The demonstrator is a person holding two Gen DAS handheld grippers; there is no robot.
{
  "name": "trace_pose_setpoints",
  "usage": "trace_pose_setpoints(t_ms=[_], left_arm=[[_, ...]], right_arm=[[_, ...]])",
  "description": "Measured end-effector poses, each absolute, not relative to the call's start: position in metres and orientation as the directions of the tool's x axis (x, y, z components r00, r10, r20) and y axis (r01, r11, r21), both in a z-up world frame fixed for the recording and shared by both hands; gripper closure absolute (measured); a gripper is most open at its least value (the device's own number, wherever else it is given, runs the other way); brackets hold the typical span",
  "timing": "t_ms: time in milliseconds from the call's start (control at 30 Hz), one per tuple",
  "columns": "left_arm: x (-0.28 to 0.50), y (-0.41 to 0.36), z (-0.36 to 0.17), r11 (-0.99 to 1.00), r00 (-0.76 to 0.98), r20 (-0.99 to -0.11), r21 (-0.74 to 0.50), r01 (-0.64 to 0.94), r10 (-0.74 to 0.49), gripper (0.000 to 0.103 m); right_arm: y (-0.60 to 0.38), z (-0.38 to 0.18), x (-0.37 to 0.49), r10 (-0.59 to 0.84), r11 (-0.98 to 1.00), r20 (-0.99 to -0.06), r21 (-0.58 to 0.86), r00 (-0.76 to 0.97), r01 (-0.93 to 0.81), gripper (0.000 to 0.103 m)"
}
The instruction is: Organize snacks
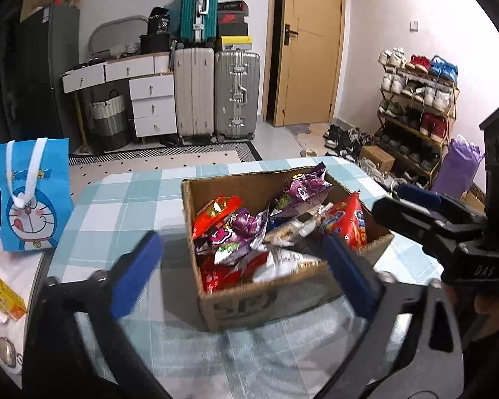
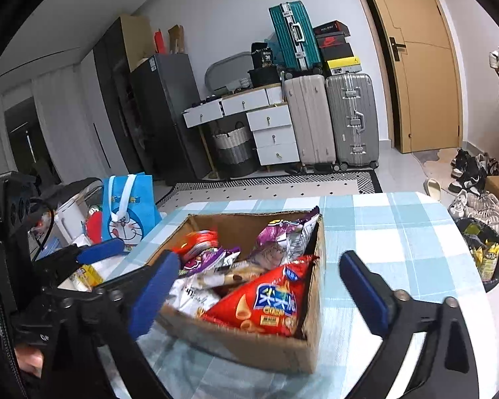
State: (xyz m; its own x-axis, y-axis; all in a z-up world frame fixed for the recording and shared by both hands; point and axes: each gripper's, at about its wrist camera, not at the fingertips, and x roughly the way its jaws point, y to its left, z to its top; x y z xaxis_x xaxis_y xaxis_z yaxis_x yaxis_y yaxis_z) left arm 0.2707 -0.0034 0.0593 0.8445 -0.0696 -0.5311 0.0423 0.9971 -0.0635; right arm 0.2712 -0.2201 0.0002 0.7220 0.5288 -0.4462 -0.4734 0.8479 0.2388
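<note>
**Snack box sitting on the checked table**

A table with a blue and white checked cloth is standing in a room with suitcases, a wooden door and a shoe rack. A blue cartoon bag is standing off the table's left edge.

The left gripper is pointing down at the box, its blue pads wide apart and holding nothing. The right gripper is doing the same, beside it.

The cardboard box is sitting in the middle of the table, open side up, full of snack bags. A red chip bag is leaning against its right wall.
</note>
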Motion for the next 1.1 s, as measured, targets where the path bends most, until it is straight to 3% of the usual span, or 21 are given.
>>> trace_pose_setpoints(t_ms=[467,1100], left_arm=[[0.213,0.008,0.048,0.994,0.870,-0.491,-0.107,-0.002,-0.051,0.001],[0.197,0.013,0.001,0.994,0.896,-0.444,-0.099,-0.043,-0.005,0.001]], right_arm=[[-0.235,-0.018,0.214,0.560,0.824,-0.438,0.209,0.704,-0.526,0.001],[-0.242,-0.047,0.182,0.572,0.815,-0.376,0.152,0.729,-0.560,0.000]])
